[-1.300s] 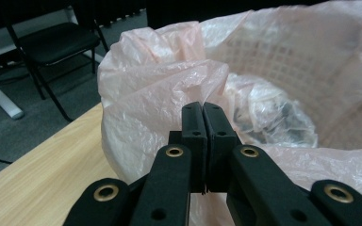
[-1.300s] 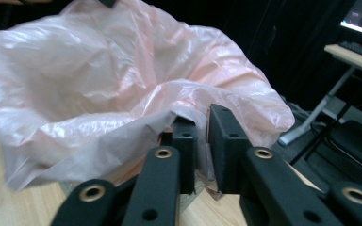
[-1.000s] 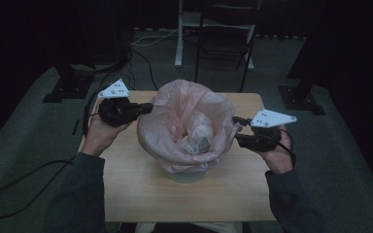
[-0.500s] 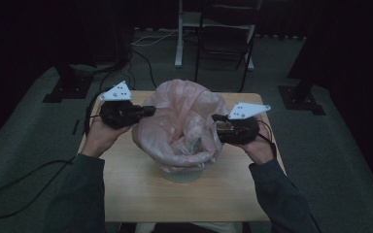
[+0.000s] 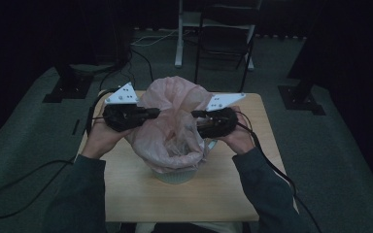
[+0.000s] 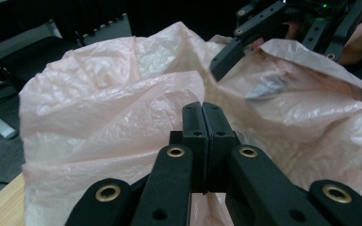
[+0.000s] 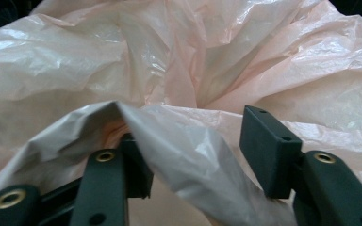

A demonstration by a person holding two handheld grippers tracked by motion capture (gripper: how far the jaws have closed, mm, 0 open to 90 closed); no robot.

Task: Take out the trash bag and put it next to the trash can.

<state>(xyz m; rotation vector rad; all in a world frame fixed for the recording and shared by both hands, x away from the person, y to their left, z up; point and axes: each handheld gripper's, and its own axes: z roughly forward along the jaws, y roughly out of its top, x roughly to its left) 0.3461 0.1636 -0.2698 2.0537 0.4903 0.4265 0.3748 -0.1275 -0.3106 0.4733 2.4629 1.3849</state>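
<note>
A light wooden table (image 5: pixel 126 194) stands on a grey floor, and near its middle sits a small pale bin (image 5: pixel 177 174) lined with a pink plastic bag (image 5: pixel 172 121) whose loose top billows up well above the bin's rim. A dark chair (image 5: pixel 226 39) stands beyond the table's far edge. The left gripper (image 5: pixel 148 114) comes in from the bag's left side, and in the left gripper view its jaws are clenched together on a fold of the bag's upper edge (image 6: pixel 136 108), the film pinched flat between the pads. The right gripper (image 5: pixel 196 116) meets the bag from the opposite side; its jaws have just been opening and now stand wide apart, with a ridge of the film (image 7: pixel 179 146) draped loosely between them and over the left-hand pad, not pressed by either
</note>
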